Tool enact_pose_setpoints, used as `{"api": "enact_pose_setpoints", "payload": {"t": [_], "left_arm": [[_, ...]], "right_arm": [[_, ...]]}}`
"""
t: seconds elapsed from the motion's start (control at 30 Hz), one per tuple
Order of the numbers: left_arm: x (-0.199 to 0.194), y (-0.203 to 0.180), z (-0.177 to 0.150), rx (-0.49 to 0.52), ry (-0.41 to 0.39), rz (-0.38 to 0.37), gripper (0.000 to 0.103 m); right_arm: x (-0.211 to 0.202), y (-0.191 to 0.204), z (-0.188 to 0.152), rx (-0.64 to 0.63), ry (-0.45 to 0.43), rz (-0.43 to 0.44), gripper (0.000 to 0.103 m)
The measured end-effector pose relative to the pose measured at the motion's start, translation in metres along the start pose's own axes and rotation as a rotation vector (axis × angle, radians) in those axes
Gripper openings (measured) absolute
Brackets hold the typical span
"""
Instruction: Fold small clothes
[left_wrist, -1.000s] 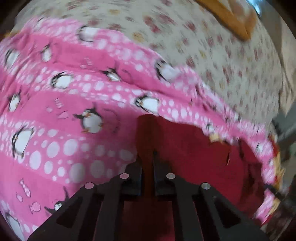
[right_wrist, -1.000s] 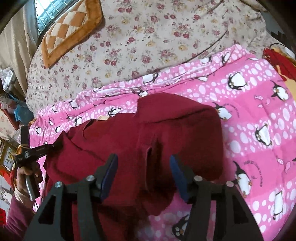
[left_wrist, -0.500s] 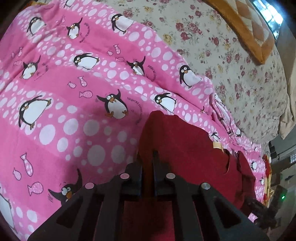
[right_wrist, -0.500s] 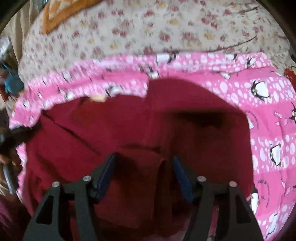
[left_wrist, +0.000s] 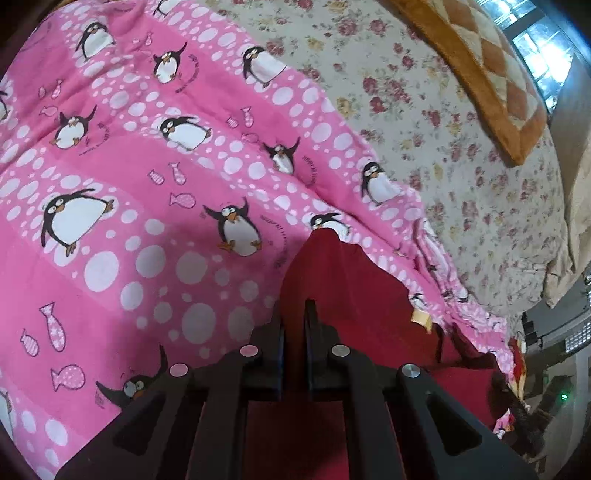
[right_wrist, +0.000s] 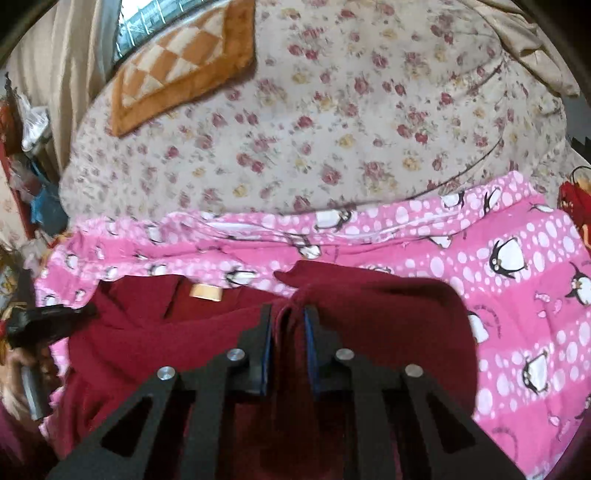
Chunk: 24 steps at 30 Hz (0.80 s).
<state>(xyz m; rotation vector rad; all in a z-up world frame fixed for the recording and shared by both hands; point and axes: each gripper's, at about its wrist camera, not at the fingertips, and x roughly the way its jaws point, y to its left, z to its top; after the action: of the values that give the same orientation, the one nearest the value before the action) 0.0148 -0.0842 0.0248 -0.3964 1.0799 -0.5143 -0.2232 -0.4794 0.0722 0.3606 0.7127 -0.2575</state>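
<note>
Pink penguin blanket (left_wrist: 122, 206) spread over floral bedsheet (right_wrist: 332, 122) | red garment (right_wrist: 388, 314) pinched by left gripper (left_wrist: 294, 314) | right gripper (right_wrist: 287, 317) just closed, garment fold clamped.

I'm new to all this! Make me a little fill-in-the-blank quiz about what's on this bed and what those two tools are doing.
1. The garment pinched by both grippers is dark ____.
2. The pink blanket under it is printed with fish and ____.
3. The right gripper, whose fingers have just been closing, now grips a bunched ____ of the garment.
4. The left gripper is ____ on the garment.

Missing words: red; penguins; fold; shut
</note>
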Motion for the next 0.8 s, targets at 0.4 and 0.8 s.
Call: {"api": "enact_pose_setpoints", "payload": {"t": [0.4,0.8], "left_arm": [[-0.02,-0.015,-0.004,0.087,-0.02,0.069,0.0],[-0.023,-0.048,-0.058,0.341,0.102,0.211,0.001]], "right_arm": [[-0.019,-0.003,-0.013,0.03,0.07,-0.02,0.046],[-0.012,0.043,-0.046,-0.211,0.252,-0.011,0.046]]}}
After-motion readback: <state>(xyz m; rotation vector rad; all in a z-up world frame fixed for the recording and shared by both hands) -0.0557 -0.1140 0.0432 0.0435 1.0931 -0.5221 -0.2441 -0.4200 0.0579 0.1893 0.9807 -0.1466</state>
